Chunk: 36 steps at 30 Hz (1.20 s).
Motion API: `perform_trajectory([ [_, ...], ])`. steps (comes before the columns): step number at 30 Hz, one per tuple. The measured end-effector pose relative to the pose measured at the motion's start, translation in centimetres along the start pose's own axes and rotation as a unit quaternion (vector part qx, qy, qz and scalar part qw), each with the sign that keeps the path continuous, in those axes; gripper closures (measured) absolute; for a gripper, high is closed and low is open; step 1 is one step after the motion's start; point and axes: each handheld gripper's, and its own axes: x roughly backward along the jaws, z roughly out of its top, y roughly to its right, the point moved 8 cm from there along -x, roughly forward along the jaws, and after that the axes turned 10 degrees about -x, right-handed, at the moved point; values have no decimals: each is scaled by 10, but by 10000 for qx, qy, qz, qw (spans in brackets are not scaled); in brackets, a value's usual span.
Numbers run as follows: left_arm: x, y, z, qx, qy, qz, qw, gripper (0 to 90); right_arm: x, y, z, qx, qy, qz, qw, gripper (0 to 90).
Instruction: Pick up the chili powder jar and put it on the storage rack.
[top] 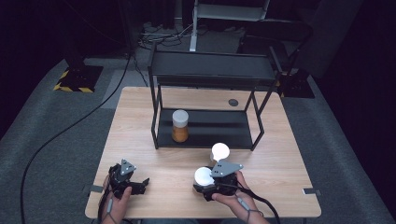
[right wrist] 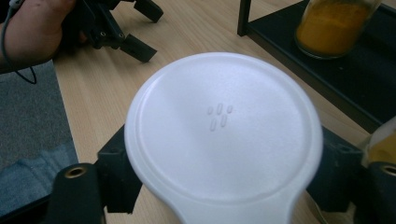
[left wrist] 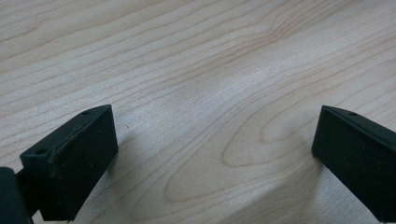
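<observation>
In the lower middle of the high view, the right claw [top: 205, 184] had closed on a white-lidded jar [top: 203, 176] standing upright on the counter [top: 280, 154], its pads pressing the jar's sides just under the lid. A second white-lidded jar [top: 220, 151] stood just beyond it, nearer the black shelf [top: 205, 135]. At lower left, well apart from both jars, the left claw [top: 135, 185] stood wide open and empty over bare wood.
</observation>
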Motion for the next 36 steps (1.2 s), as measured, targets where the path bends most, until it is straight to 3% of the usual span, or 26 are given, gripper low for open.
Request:
perform_trajectory([
  [17,0,0,0,-10,10,-16,10000,0,0,-6,4,199,-180,69,9996,309],
  [36,-1,0,0,-18,5,-23,10000,0,17,-2,40,219,-103,94,9997,309],
])
